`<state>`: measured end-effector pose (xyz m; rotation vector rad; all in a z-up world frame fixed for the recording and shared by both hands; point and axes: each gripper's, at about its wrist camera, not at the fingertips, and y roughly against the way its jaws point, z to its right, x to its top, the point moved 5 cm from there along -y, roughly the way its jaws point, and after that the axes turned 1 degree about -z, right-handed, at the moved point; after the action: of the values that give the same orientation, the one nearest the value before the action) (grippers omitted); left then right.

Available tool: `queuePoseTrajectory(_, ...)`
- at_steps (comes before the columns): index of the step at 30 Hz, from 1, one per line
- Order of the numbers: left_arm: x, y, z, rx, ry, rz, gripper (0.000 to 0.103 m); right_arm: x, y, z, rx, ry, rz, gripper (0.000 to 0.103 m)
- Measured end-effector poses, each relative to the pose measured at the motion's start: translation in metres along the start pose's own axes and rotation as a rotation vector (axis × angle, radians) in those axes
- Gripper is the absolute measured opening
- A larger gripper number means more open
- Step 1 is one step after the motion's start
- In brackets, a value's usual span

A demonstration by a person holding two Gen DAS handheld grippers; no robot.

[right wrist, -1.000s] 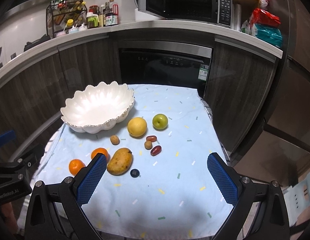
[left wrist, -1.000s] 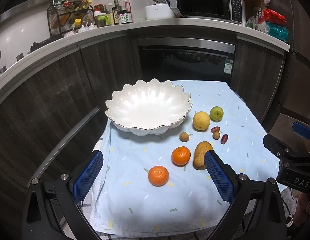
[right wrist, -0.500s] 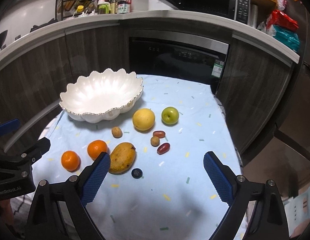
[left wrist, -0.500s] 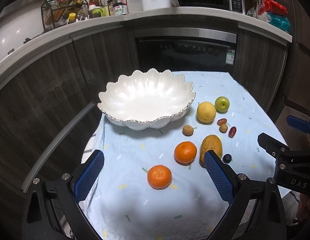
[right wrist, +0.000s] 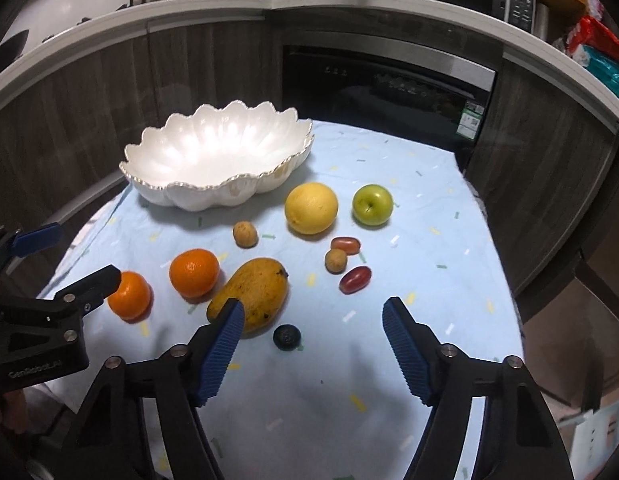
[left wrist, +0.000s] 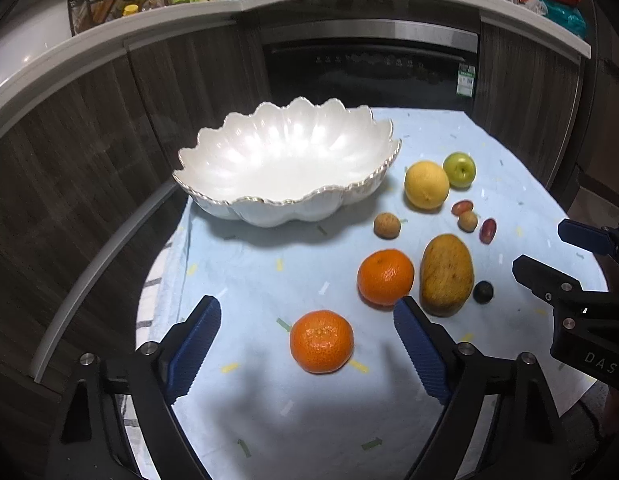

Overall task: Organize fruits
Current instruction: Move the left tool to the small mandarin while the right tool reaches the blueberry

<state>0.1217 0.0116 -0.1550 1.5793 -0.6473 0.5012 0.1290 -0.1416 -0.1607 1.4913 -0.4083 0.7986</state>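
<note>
Left wrist view: your left gripper (left wrist: 307,346) has come lower and closer to the pale blue patterned tablecloth (left wrist: 269,420) than it was a second ago; its jaws are spread wide and hold nothing
Nearest fruit: the small round orange mandarin (left wrist: 321,341) now lies between the two blue ribbed pads (left wrist: 419,350), not touched yet
Bowl: the white scalloped ceramic bowl (left wrist: 287,204) is empty, behind the fruits
Right wrist view: your right gripper (right wrist: 313,344) also moved down, with jaws released and empty
Its targets: the tiny dark round berry (right wrist: 286,336) is just ahead between the pads, and the long yellow mango (right wrist: 253,292) is beside the left pad
Meaning: no fruit is in the bowl; you seem ready for a first grasp, probably the mandarin
</note>
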Motion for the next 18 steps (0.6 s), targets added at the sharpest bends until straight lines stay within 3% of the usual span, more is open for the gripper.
queuePoseTrajectory(4,-0.006,-0.012,0.003,-0.013,-0.009,-0.023,0.084,-0.004,-0.010,-0.001,0.006,0.007,-0.014,0.069)
queuePoseTrajectory(8,-0.010,-0.021,0.003,-0.014,-0.006,-0.038,0.082,-0.008,-0.022,-0.002,0.017,0.015,-0.040,0.058)
queuePoseTrajectory(16,-0.016,-0.034,0.004,-0.028,-0.002,-0.059,0.078,-0.019,-0.037,-0.008,0.035,0.041,-0.078,0.051)
queuePoseTrajectory(18,-0.018,-0.037,0.004,-0.029,-0.001,-0.069,0.076,-0.022,-0.042,-0.009,0.045,0.043,-0.095,0.045)
